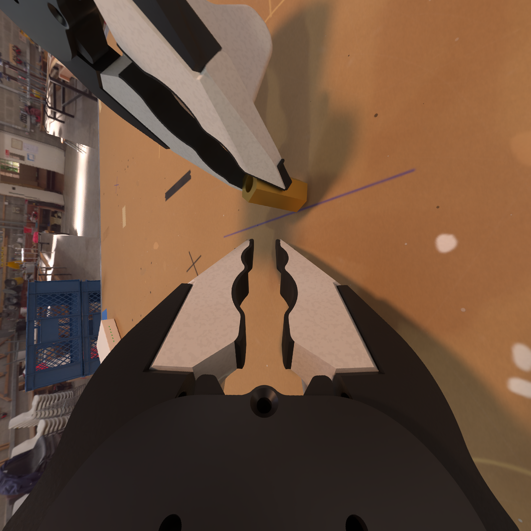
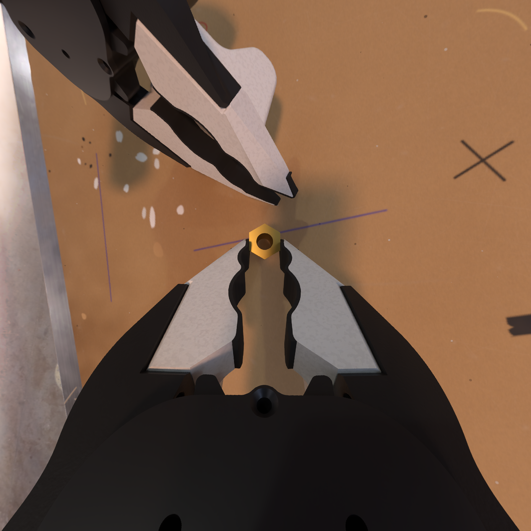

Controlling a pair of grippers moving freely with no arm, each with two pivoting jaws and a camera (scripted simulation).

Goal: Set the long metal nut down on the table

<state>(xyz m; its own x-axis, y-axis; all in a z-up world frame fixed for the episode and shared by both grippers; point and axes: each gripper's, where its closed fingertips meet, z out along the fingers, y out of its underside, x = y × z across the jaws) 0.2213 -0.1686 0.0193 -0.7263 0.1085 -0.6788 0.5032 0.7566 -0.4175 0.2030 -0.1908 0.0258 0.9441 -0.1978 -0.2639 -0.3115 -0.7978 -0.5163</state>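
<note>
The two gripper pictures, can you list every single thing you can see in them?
long metal nut: one, brass-gold, six-sided with a hole, gripped at the right gripper's tips
table: one, brown board with paint spots, pen lines and a black cross
crate: one, blue plastic, beyond the table edge, left wrist view
white box: one, at the table edge beside the crate
right gripper: one, white fingers, black body, shut on the nut
left gripper: one, same colours, empty, fingers slightly apart
</note>
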